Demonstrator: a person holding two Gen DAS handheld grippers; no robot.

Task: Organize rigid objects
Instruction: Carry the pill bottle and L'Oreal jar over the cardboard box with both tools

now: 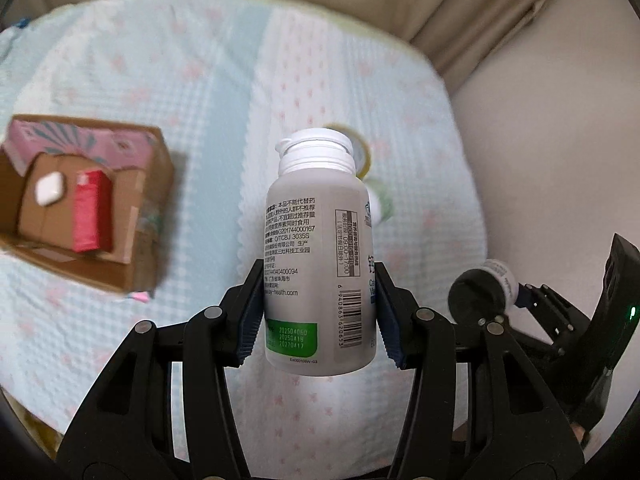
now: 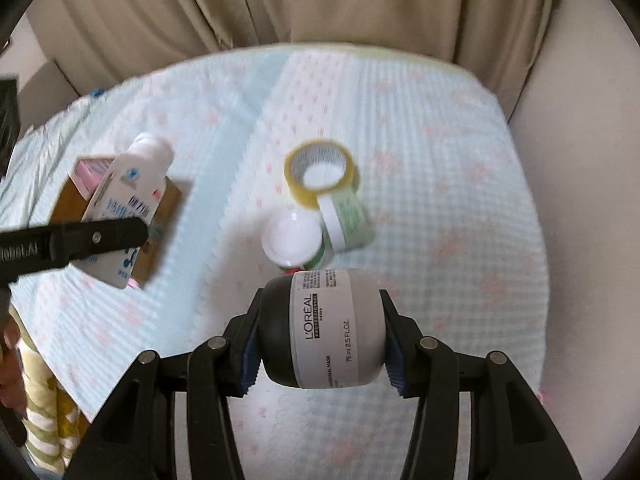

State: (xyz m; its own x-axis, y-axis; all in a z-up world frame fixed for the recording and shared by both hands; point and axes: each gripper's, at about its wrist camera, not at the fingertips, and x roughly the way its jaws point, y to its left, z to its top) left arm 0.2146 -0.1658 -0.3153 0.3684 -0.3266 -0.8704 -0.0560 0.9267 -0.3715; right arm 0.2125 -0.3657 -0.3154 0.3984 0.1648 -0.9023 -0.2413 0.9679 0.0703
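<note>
- The bed (image 2: 420,128), under a pale blue checked cover with pink marks, carries everything; beige curtains (image 2: 320,0) hang behind it.
- A cardboard box (image 1: 152,184) lies open on the bed's left side, with a pink patterned flap; inside it sit a red packet (image 1: 91,210) and a small white case (image 1: 49,188), side by side.
- The left hand-held gripper (image 1: 320,308) is clamped on a white pill bottle (image 1: 316,248), pads on both sides of its lower half, cap pointing away; the bottle is held in the air above the bed, right of the box.
- The right hand-held gripper (image 2: 320,344) is closed around a cream jar (image 2: 324,332), grey with a black lid, held sideways over the near part of the bed.
- A roll of yellowish tape (image 2: 320,172) lies flat near the middle of the bed.
- Just in front of the tape sit two small jars: one with a white lid (image 2: 292,240) standing upright, and a green patterned one (image 2: 348,216) tipped on its side, touching both the tape and the other jar.
</note>
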